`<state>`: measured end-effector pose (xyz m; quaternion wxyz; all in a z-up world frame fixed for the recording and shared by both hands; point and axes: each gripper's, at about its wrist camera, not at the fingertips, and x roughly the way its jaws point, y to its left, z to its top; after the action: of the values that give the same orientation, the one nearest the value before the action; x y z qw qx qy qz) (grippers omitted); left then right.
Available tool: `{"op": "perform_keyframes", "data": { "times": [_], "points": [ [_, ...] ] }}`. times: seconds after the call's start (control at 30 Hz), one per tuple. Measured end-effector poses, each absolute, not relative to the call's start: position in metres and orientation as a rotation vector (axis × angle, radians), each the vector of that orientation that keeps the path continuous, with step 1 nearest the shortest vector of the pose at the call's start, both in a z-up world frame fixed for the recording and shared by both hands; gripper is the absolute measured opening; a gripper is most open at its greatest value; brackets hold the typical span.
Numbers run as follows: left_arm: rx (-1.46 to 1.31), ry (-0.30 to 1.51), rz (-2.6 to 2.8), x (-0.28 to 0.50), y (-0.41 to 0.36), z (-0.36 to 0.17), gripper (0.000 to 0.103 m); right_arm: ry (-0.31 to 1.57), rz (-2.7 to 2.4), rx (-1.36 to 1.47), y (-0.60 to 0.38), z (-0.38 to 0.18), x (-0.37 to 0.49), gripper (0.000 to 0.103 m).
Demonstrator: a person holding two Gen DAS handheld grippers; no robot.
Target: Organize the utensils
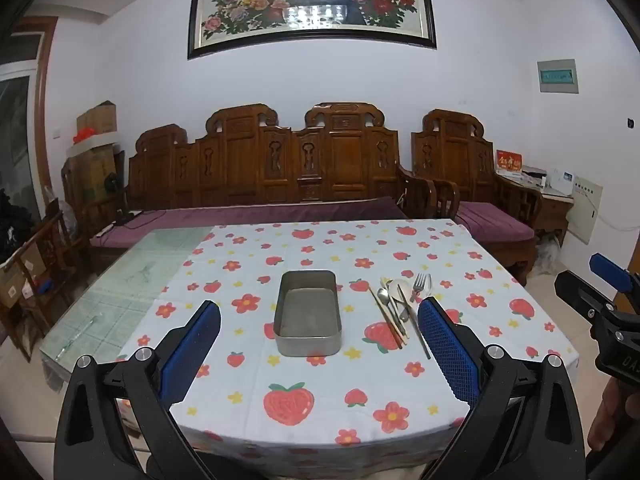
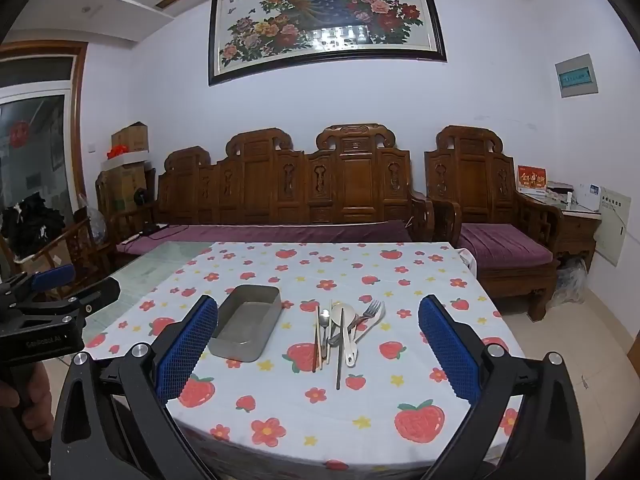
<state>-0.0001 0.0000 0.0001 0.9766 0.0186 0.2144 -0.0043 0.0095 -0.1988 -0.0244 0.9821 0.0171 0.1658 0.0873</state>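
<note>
A rectangular metal tin point(image 1: 308, 314) point(image 2: 247, 328) stands empty near the middle of the strawberry-print tablecloth point(image 1: 320, 384) point(image 2: 320, 412). Just to its right lies a heap of utensils point(image 1: 402, 306) point(image 2: 342, 330): chopsticks, spoons, a white ladle-like spoon and a fork. My left gripper point(image 1: 320, 344) hangs wide open above the near table edge, short of the tin, nothing between its blue pads. My right gripper point(image 2: 318, 344) is also wide open and empty, hovering short of the utensils. Each gripper shows at the edge of the other's view, the right gripper point(image 1: 608, 308) and the left gripper point(image 2: 52, 296).
Bare glass tabletop point(image 1: 120, 280) point(image 2: 136, 276) shows left of the cloth. A carved wooden bench point(image 1: 264, 168) and armchair point(image 1: 472, 172) with purple cushions stand behind the table. Cardboard boxes point(image 1: 96, 152) are stacked at the back left. A person's hand point(image 2: 28, 396) holds the left gripper's handle.
</note>
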Motion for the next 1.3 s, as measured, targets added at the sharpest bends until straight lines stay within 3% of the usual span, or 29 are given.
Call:
{"op": "perform_keyframes", "data": {
  "times": [1.3],
  "points": [
    [0.034, 0.407, -0.022, -0.008, -0.010, 0.018, 0.095, 0.332, 0.176, 0.042, -0.203, -0.022, 0.009, 0.100]
  ]
}}
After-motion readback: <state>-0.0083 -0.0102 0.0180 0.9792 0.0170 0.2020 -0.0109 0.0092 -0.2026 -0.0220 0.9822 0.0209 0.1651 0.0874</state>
